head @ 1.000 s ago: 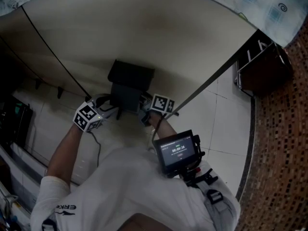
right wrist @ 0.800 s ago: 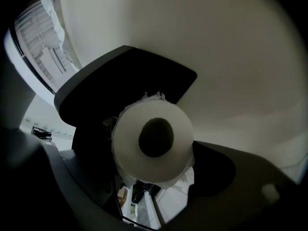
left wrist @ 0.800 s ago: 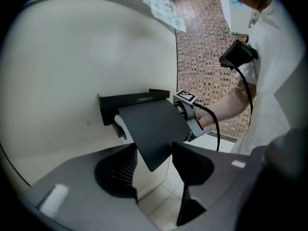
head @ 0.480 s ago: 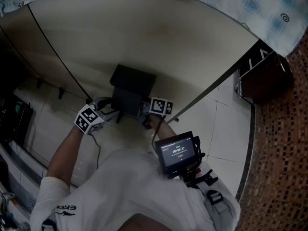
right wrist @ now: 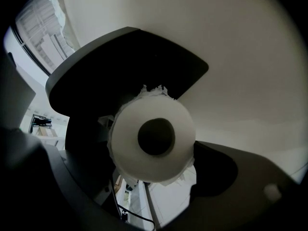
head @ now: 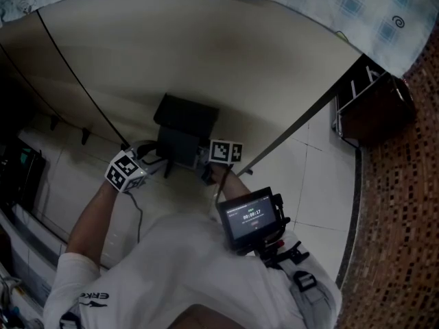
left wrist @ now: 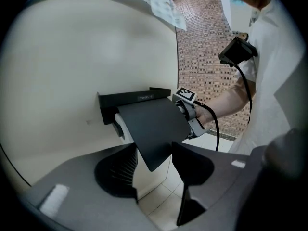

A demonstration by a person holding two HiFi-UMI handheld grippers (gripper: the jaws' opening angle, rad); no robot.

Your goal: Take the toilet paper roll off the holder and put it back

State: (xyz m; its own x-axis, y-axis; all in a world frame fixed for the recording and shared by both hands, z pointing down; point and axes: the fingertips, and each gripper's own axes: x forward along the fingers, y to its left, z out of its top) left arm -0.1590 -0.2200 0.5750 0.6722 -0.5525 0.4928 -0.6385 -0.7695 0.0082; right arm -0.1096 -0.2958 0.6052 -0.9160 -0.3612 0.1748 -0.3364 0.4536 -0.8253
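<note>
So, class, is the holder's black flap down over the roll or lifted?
Lifted. The flap slants out from the wall, its tip between the open left tongs, and the white roll shows beneath it.

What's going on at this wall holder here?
A person works two handheld grippers at a black wall holder. The left gripper is open, with the lower corner of the holder's tilted-out flap between its jaws. The right gripper faces the toilet paper roll end-on under that flap; its jaws have just been opening, with the roll between them.
</note>
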